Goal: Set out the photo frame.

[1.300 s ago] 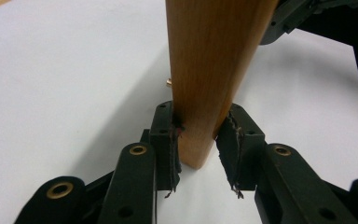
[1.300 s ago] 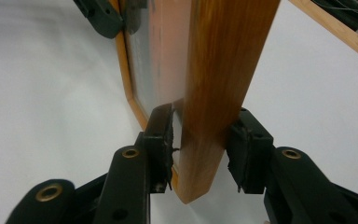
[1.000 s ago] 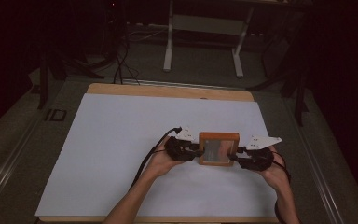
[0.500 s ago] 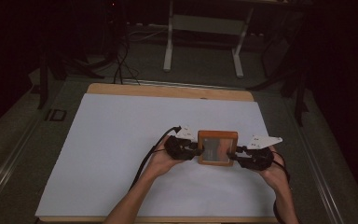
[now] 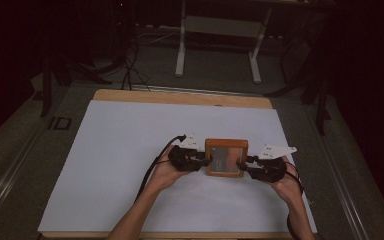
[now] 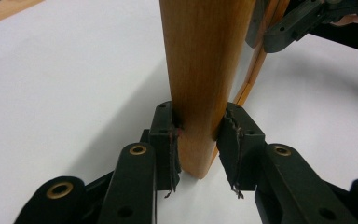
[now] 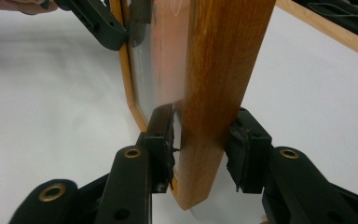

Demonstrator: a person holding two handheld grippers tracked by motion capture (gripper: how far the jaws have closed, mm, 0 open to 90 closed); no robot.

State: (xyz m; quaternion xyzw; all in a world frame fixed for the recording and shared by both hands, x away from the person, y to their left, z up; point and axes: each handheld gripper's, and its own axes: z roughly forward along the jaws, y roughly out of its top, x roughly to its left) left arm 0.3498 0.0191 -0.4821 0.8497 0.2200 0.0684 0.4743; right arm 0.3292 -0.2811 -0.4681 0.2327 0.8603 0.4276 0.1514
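Note:
A wooden picture frame (image 5: 226, 157) is held upright over the white table sheet (image 5: 130, 150), with its glass face toward the person. My left gripper (image 5: 203, 161) is shut on the frame's left side bar. My right gripper (image 5: 243, 167) is shut on the right side bar. In the left gripper view the pads (image 6: 165, 140) pinch the bar of the frame (image 6: 205, 56), and the right gripper (image 6: 303, 21) shows beyond it. In the right gripper view the pads (image 7: 163, 140) clamp the frame (image 7: 223, 60) between glass and back, with the left gripper (image 7: 98, 21) at the far side.
The white sheet covers a wooden tabletop (image 5: 180, 96) whose bare edge runs along the far side. A black cable (image 5: 152, 167) trails from the left gripper across the sheet. Behind the table a white stand (image 5: 220, 30) rests on the dark floor.
Both grippers and the frame between them have drifted a little to the left. Their grip on the frame looks the same.

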